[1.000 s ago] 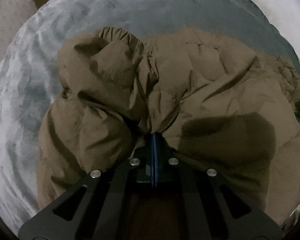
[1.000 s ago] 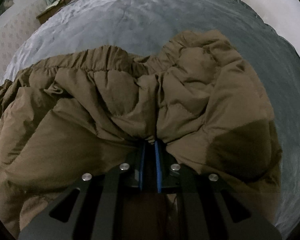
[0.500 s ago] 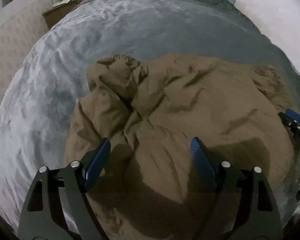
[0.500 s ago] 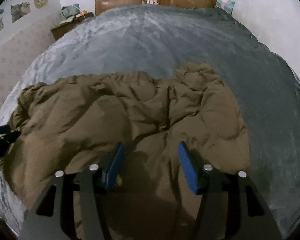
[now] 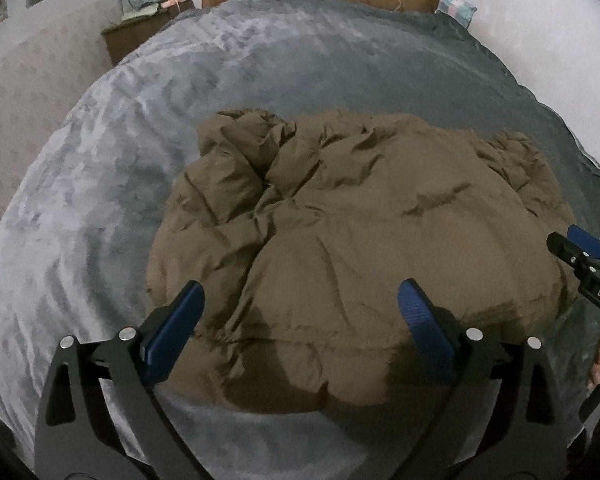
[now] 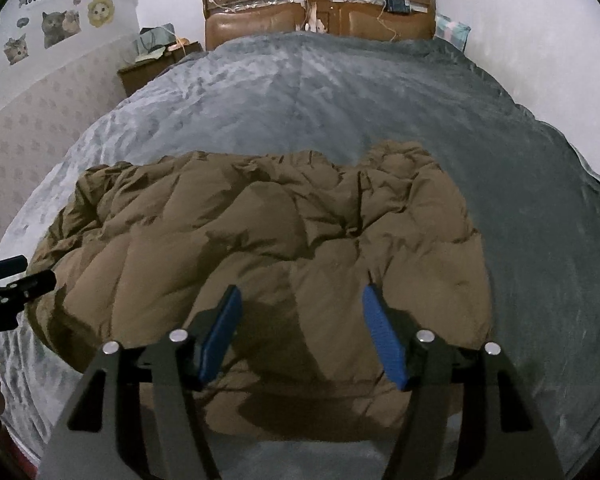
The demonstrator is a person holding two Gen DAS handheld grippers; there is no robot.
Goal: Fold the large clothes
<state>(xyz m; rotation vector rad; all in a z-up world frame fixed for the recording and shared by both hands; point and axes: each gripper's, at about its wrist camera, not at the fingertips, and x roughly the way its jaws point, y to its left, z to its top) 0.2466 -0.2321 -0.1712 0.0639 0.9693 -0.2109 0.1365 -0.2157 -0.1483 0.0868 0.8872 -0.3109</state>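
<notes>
One brown puffer jacket [image 5: 360, 248] lies crumpled in a rounded heap on the grey blanket [image 5: 260, 72] of the bed, near the foot edge and well apart from the wooden headboard [image 6: 320, 16]. Two grippers, both above the near edge of the jacket. Left gripper [image 5: 300, 328]: blue pads spread wide, nothing between them. Right gripper [image 6: 300, 328]: also spread, holding nothing. One nightstand [image 6: 156, 64] sits at the bed's far left corner. One pillow [image 6: 452, 32] shows at the far right corner. Several cat stickers [image 6: 56, 24] on the left wall.
</notes>
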